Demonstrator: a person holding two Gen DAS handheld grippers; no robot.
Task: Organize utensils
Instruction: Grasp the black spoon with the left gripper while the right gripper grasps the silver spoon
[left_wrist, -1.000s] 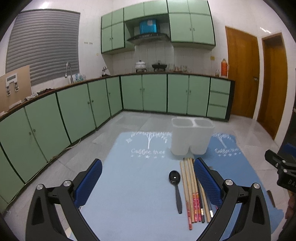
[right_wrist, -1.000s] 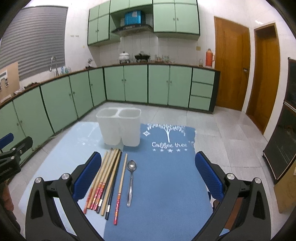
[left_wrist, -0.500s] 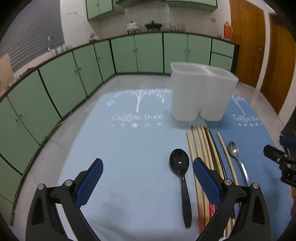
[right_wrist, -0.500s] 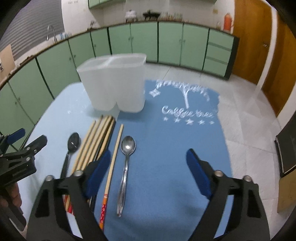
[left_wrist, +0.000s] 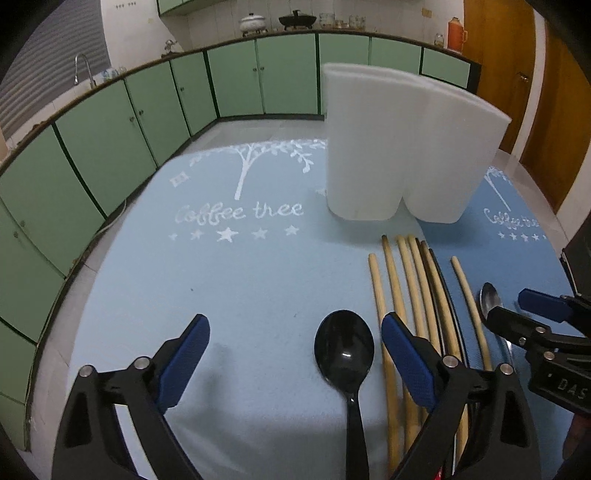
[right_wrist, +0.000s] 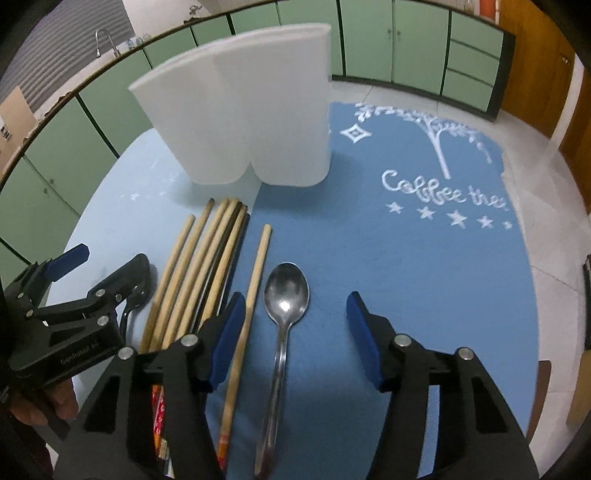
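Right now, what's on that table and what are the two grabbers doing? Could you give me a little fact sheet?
surface: blue mats
container: white two-compartment holder, upright
chopsticks: bundle lying in front of holder, one apart
black spoon: between left gripper's open jaws, not touched
metal spoon: between right gripper's jaws, which have just been closing, pads not yet on it

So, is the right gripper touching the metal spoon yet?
Apart. The right wrist view shows the metal spoon lying between the right gripper pads, blue mat visible on both sides.
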